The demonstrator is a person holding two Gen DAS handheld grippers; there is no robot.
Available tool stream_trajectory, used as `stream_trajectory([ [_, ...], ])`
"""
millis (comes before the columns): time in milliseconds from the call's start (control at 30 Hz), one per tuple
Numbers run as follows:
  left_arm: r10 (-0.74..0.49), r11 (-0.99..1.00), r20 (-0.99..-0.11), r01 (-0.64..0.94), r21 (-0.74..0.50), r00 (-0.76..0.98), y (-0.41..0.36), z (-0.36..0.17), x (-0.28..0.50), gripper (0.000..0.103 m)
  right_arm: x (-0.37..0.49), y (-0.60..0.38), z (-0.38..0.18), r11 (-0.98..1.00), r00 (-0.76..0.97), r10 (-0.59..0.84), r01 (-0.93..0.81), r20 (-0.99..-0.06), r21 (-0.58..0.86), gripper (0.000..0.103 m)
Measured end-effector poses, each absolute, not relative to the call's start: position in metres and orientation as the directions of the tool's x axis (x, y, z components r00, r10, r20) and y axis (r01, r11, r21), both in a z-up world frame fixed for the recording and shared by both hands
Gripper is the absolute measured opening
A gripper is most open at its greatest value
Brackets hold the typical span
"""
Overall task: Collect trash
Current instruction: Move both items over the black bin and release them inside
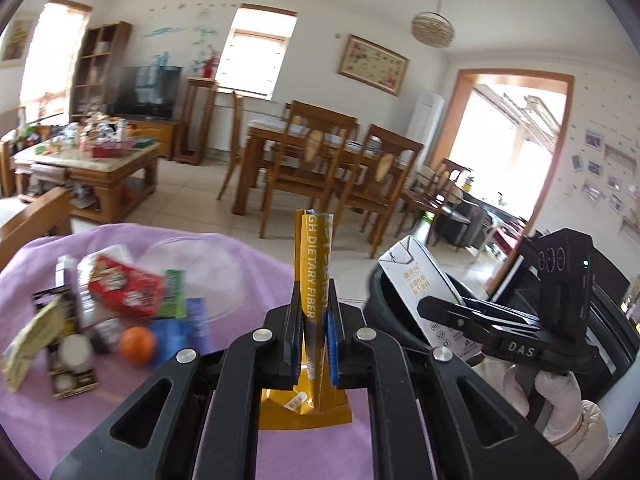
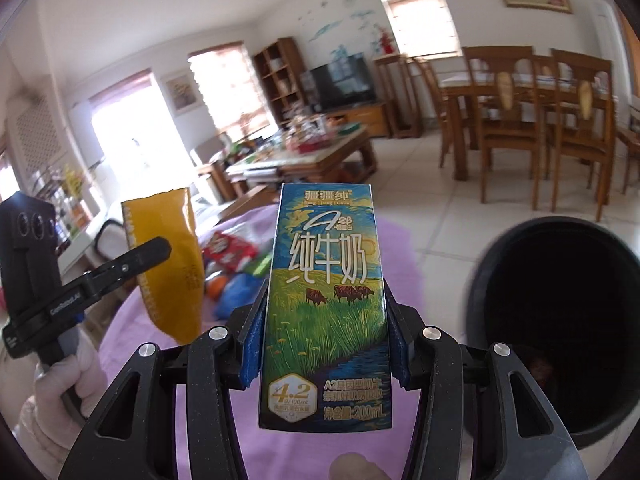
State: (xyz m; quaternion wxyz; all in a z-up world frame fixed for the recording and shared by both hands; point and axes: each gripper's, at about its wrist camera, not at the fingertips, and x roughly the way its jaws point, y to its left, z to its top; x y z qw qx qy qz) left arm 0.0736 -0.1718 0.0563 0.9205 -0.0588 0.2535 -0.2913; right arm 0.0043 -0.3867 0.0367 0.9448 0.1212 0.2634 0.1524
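In your left wrist view the heap of wrappers [image 1: 120, 304] on the purple cloth [image 1: 48, 408] is smeared by motion, so you can read no label there, and the round orange thing [image 1: 137, 345] beside it is too blurred to name. The yellow pouch [image 1: 314, 280] hides its lower middle behind the blue pads, and the milk carton [image 1: 424, 284] is partly covered by your right gripper [image 1: 460, 316], its print too small to read. In your right wrist view the inside of the black bin [image 2: 480, 280] is too dark to make out, its right side is cut off by the picture's edge, and the coffee table clutter [image 2: 304, 136] is too small to tell apart.
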Motion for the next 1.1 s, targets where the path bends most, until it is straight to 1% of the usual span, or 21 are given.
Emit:
stream_trajectory([
  [200, -0.657, 0.742, -0.440, 0.628, -0.235, 0.612, -0.264, 0.049, 0.080, 0.011, -0.009, -0.482, 0.018, 0.935, 0.854, 0.251, -0.093, -0.455, 0.341, 0.049],
  [333, -0.700, 0.693, -0.448, 0.681, -0.237, 0.556, -0.316, 0.040, 0.083, 0.011, -0.022, -0.539, -0.003, 0.929, 0.870, 0.193, -0.013, -0.454, 0.370, 0.049],
  [500, -0.722, 0.657, -0.469, 0.718, -0.230, 0.510, -0.362, 0.029, 0.090, 0.011, -0.024, -0.575, -0.024, 0.924, 0.870, 0.153, 0.043, -0.469, 0.381, 0.049],
  [800, -0.716, 0.646, -0.517, 0.726, -0.237, 0.469, -0.400, 0.005, 0.112, 0.011, -0.018, -0.596, -0.054, 0.919, 0.865, 0.109, 0.100, -0.490, 0.381, 0.050],
  [1100, -0.684, 0.666, -0.573, 0.707, -0.238, 0.451, -0.414, -0.016, 0.126, 0.011, -0.011, -0.597, -0.063, 0.921, 0.858, 0.076, 0.135, -0.507, 0.365, 0.050],
])
